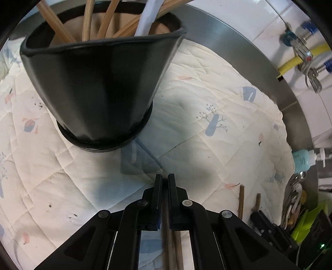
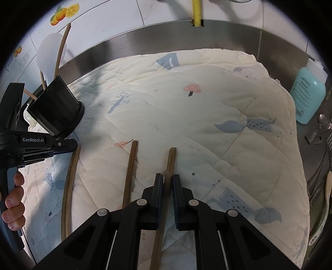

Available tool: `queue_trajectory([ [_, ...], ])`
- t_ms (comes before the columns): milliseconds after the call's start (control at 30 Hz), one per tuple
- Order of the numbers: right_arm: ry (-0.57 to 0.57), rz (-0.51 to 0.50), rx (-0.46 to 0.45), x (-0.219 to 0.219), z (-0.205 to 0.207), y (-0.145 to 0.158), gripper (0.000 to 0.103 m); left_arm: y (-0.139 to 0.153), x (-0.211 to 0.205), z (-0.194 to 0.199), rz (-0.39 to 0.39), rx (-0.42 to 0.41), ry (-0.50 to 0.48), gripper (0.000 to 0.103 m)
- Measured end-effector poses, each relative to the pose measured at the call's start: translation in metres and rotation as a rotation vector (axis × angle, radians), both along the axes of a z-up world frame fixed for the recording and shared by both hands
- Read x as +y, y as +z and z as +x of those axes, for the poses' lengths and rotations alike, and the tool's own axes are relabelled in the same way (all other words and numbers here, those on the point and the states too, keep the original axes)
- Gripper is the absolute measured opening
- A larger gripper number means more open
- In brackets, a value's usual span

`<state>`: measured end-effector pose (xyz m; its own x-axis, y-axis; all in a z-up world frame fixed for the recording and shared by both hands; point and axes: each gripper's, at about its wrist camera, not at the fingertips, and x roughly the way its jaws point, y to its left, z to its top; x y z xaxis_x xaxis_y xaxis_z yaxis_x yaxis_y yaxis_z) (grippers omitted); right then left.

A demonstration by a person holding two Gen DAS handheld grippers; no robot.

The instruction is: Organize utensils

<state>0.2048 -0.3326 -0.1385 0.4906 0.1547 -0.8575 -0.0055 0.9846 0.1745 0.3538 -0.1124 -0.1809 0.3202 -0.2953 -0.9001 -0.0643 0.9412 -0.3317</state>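
Right wrist view: the right gripper [image 2: 167, 180] pinches a brown chopstick [image 2: 170, 164] on the quilted cloth [image 2: 207, 116]. Left of it two more chopsticks [image 2: 130, 172] lie; beyond them the left gripper [image 2: 62, 145], closed with nothing visibly in it, is beside the black holder [image 2: 56, 108].

Both wrist views angled down, close, sharing quilt [image 1: 207, 87]

White tiled wall [image 2: 157, 12], steel counter [image 2: 145, 41]
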Motion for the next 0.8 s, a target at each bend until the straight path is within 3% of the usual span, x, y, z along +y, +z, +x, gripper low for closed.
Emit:
queue_trajectory([
  [333, -0.007, -0.008, 0.002, -0.001, -0.007, 0.002, 0.011, 0.002, 0.021, -0.008, 0.079, -0.009, -0.026, 0.001],
  [533, -0.008, 0.009, 0.016, -0.003, -0.007, 0.002, 0.012, 0.013, 0.031, -0.028, 0.004, -0.017, -0.084, 0.003],
  [800, -0.017, 0.020, 0.018, -0.003, -0.007, 0.002, 0.012, 0.017, 0.027, -0.054, -0.112, 0.064, -0.141, 0.004],
])
